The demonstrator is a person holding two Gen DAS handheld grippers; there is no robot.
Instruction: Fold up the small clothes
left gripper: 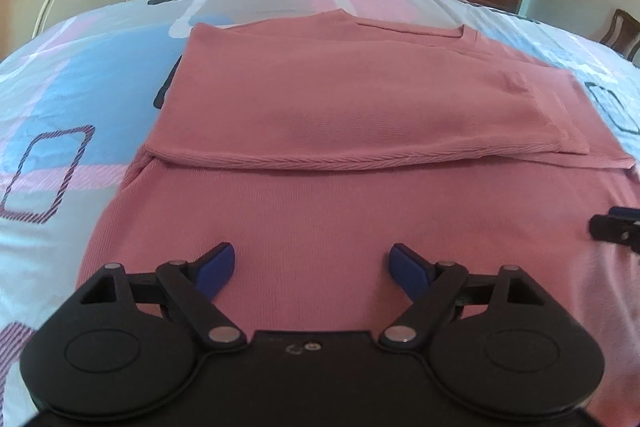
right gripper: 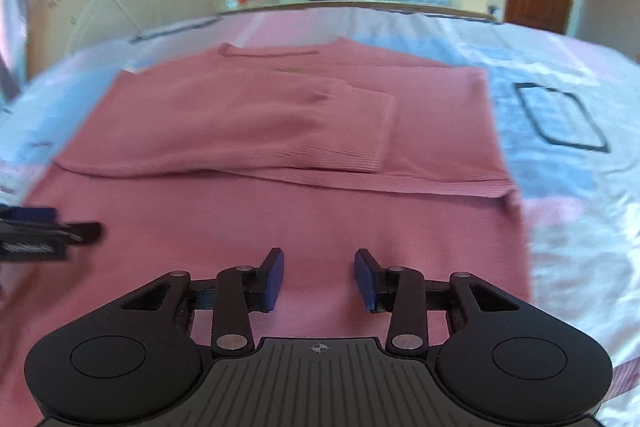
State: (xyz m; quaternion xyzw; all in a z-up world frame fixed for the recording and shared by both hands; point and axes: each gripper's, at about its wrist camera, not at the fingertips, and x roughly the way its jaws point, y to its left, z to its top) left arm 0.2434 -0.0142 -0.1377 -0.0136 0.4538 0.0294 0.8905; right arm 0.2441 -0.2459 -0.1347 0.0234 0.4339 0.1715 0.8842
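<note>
Since both of your grippers are hanging over the near half of the pink sweater with nothing in them, the risk is all in the next grab. The sweater lies flat on the patterned bedsheet, sleeves folded across the chest, neckline at the far end, a folded sleeve edge running crosswise just ahead of you.

Your left gripper has its jaws spread wide, nothing between them but bare knit underneath. Your right gripper is only partly open, also holding nothing — pads clear of the fabric as far as I can tell.

What I'd watch for:

- The right one's narrower gap could pinch just the top layer, or miss the hem altogether, so one side lifts and the other drags.
- If you bite too deep you'll likely catch the sheet along with the knit, and the whole thing bunches.
- Lifting the two sides unevenly would probably slide those sleeves off the chest — then you're redoing that fold.
- The near hem is hidden under the gripper bodies in both views, so you're aiming a bit blind.
</note>
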